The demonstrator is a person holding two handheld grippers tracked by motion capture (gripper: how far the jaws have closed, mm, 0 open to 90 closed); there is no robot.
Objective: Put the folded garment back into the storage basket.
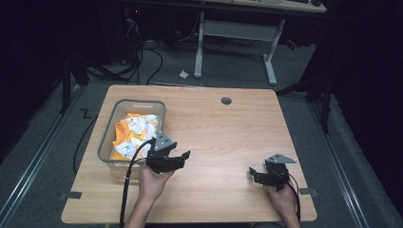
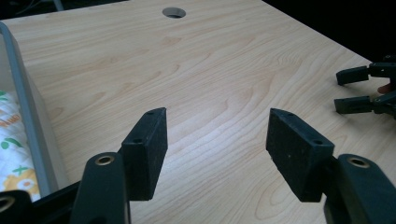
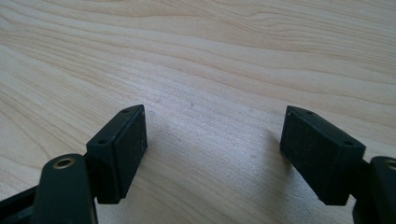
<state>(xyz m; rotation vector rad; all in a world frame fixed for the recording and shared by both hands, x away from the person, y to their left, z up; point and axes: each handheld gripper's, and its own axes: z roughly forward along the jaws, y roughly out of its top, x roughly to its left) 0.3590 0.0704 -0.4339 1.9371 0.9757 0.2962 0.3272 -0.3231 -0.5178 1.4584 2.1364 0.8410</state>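
Note:
A clear plastic bin (image 1: 107, 137) stands at the table's left side and holds a bundled orange and white printed cloth (image 1: 135, 132). My left gripper (image 1: 183, 156) hovers just right of the bin's near corner, held by a hand, jaws wide open and empty. In the left gripper view its jaws (image 2: 217, 135) frame bare wood, with the bin's grey rim (image 2: 28, 112) and a bit of cloth (image 2: 11, 149) at the left. My right gripper (image 1: 254, 173) sits low at the table's front right, open and empty, its jaws (image 3: 215, 135) over bare wood.
The wooden table (image 1: 223, 133) has a round cable hole (image 1: 226, 100) near its far edge. A white-legged desk (image 1: 237, 33) and floor cables lie beyond. In the left gripper view the other gripper's fingers (image 2: 359, 88) show at the far right.

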